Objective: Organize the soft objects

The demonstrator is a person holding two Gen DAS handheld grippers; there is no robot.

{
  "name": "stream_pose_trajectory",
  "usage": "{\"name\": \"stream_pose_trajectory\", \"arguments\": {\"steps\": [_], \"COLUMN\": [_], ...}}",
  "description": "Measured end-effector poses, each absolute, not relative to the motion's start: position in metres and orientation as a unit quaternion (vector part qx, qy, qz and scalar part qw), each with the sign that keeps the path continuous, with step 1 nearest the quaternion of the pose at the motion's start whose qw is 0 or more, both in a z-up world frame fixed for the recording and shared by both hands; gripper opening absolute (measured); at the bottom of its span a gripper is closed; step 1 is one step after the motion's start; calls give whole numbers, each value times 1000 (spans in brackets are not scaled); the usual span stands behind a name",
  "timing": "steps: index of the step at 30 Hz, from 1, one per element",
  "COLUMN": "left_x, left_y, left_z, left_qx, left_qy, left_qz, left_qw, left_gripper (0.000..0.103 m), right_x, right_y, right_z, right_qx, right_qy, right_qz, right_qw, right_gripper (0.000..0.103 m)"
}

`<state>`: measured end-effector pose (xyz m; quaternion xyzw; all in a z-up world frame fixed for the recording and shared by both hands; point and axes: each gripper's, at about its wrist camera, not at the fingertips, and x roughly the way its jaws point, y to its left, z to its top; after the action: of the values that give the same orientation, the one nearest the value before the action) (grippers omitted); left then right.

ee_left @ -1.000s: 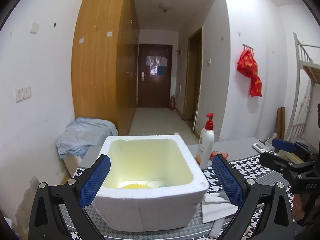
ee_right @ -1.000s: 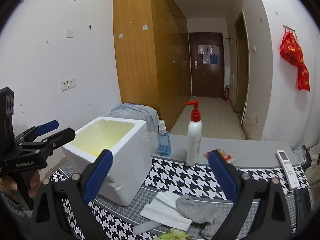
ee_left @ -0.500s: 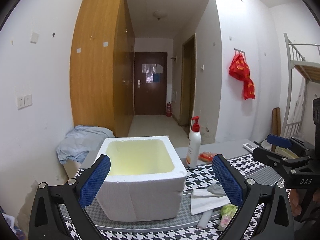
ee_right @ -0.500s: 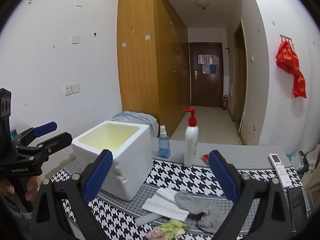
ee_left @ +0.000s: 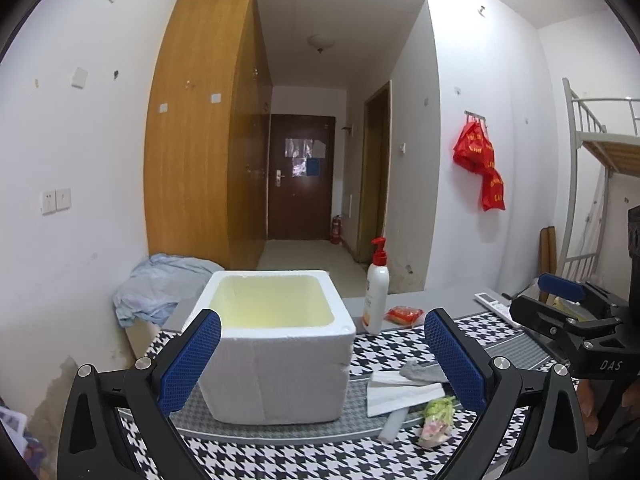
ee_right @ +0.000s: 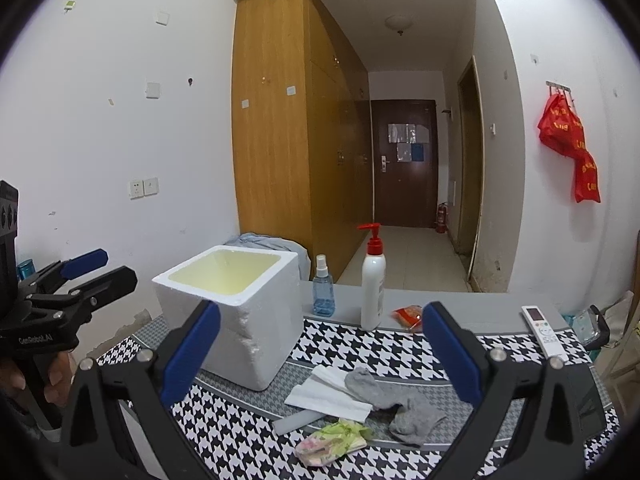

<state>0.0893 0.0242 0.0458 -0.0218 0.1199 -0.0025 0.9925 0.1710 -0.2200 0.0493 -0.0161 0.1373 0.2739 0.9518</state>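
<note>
Both grippers are pulling back and up, so more of the cloth (ee_right: 240, 432) is showing; the left gripper (ee_left: 322, 354) and right gripper (ee_right: 320, 354) are gaping wide, holding nothing. Nearest, a floral pouch (ee_right: 332, 438), limp grey sock (ee_right: 394, 400) and tissue (ee_right: 326, 394) are waiting beside the foam box (ee_right: 244, 312), so sorting looks unfinished; I'm not seeing into the box.

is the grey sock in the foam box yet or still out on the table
Out. The grey sock lies crumpled on the checked mat beside the foam box, partly over a white tissue. Neither tongs hold it.
</note>
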Motion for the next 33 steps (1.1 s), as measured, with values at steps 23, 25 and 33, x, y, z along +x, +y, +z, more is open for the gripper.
{"name": "stream_pose_trajectory", "arguments": {"steps": [23, 25, 33], "left_x": [69, 68, 74], "left_y": [-3, -6, -8], "left_z": [17, 12, -11], "left_qx": [-13, -15, -32], "left_qy": [119, 119, 109], "left_qz": [-7, -14, -13], "left_qw": [993, 993, 994], "left_gripper": [102, 102, 102], "right_x": [146, 145, 139], "right_y": [-241, -241, -248], "right_z": [29, 25, 7], "right_qx": [4, 3, 11], "right_qy": [121, 122, 127], "right_qz": [244, 247, 245], "right_qw": [962, 961, 961], "right_gripper": [102, 102, 102]}}
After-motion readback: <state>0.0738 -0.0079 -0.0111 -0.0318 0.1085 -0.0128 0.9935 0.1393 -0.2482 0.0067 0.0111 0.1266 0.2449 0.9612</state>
